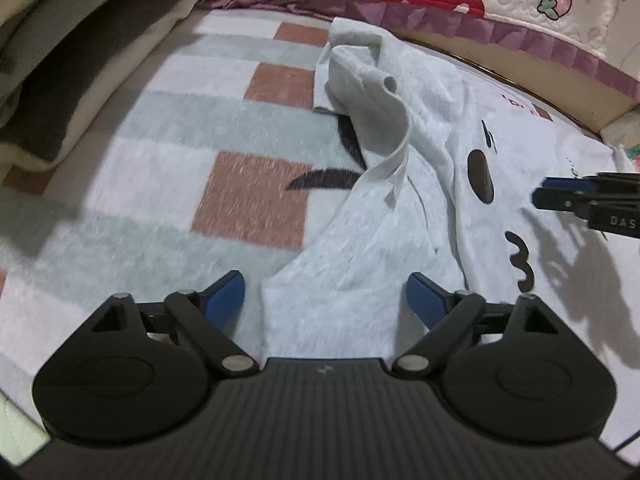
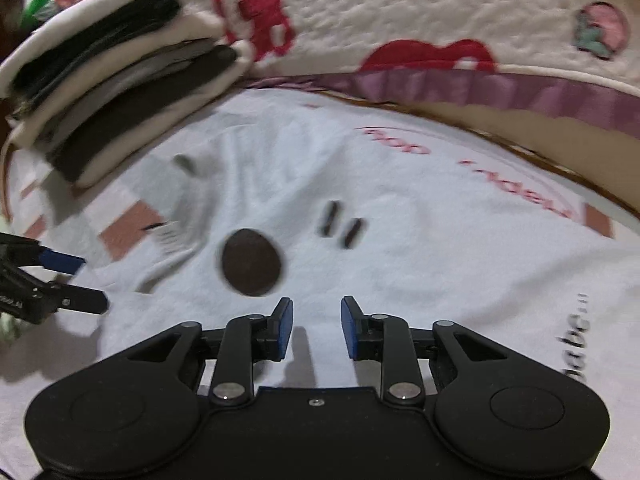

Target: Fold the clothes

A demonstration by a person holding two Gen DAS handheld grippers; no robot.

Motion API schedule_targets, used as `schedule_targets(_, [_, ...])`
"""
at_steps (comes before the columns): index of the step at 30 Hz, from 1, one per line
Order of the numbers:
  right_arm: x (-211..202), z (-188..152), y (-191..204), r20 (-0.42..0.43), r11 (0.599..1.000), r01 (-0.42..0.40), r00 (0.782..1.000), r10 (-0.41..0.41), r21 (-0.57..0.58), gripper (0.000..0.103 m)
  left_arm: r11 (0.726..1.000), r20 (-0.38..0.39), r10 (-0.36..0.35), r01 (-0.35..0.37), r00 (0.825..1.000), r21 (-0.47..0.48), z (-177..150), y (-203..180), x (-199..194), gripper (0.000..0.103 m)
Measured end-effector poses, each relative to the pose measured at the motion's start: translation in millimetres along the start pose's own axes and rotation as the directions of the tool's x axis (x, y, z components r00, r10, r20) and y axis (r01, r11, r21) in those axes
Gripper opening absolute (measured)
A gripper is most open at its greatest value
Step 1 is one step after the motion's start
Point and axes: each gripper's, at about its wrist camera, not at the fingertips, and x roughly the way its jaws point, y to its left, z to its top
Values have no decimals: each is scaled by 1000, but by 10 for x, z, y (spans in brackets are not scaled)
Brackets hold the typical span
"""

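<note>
Left hand-held gripper (image 1: 324, 292) gapes wide over white shirt (image 1: 400, 208); right hand-held gripper (image 2: 316, 328) parted, empty.

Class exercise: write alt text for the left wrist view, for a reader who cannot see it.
A white T-shirt with a dark cartoon face print lies on a checked blanket, one side folded over in a rumpled ridge. The left gripper hangs open above its near edge, holding nothing; the right gripper enters from the right.

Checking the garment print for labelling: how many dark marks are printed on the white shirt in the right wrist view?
3: one large dark oval on the white printed shirt, ahead-left of the right gripper, and two short dark dashes beyond it. Folds may hide more.
</note>
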Motion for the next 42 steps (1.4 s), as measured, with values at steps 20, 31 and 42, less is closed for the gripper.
schedule_targets(20, [-192,-442,-545,-39,967,218,976,-215,132,55,952,41,260,-249,965,-179,-201,402,-733,3])
schedule_targets(31, [-244,-453,-790,-41,960,259,966,-256,104,65,993,32,115,-114,993,-13,341,288,-574,44])
schedule_targets(42, [-508,-495,-1504,-74,908,402,915,-396,116,65,999,92,-36,34,995,18,1247,119,633,44])
